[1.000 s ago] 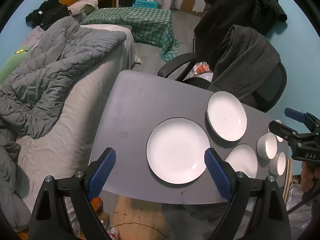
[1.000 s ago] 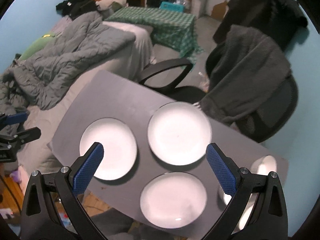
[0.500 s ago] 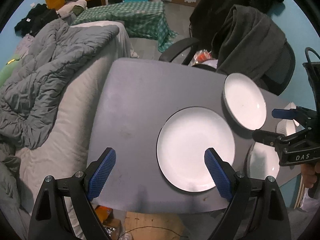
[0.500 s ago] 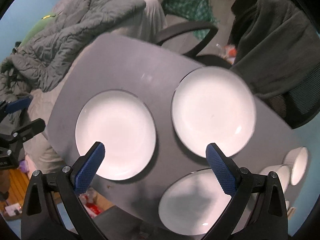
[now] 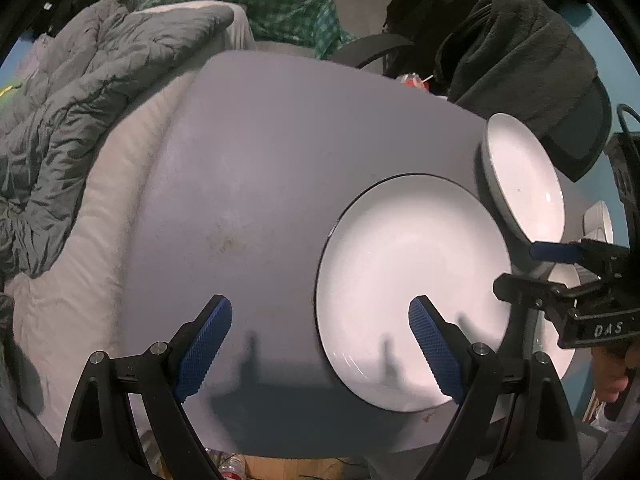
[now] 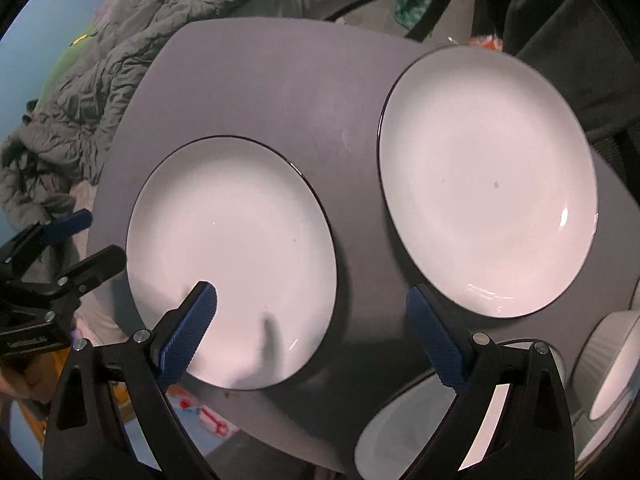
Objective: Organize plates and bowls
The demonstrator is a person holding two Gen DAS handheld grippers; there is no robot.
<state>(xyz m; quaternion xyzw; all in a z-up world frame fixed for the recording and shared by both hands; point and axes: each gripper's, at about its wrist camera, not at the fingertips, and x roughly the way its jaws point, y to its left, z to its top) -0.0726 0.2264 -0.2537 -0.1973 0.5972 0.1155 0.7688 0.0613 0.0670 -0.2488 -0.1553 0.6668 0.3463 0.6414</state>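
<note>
Three white plates with dark rims lie on a grey table [image 5: 260,168]. The near-left plate [image 5: 408,292] also shows in the right wrist view [image 6: 232,256]. The far plate [image 5: 528,184] shows in the right wrist view [image 6: 488,180] too. A third plate [image 6: 404,432] lies near the front edge. White ribbed bowls [image 6: 616,364] stand at the right. My left gripper [image 5: 320,344] is open and empty, low over the table, its right finger over the near-left plate. My right gripper [image 6: 312,328] is open and empty, between the near-left and far plates; it also shows in the left wrist view [image 5: 560,268].
A bed with a grey duvet [image 5: 80,100] runs along the table's left side. An office chair draped in dark clothing [image 5: 520,52] stands behind the table. A green checked cloth [image 5: 272,4] covers furniture further back. The table's front edge [image 5: 320,440] is close below my left gripper.
Both grippers have come down and closer to the table. The plates look much larger now. Both grippers stay open. No plate or bowl has moved.
</note>
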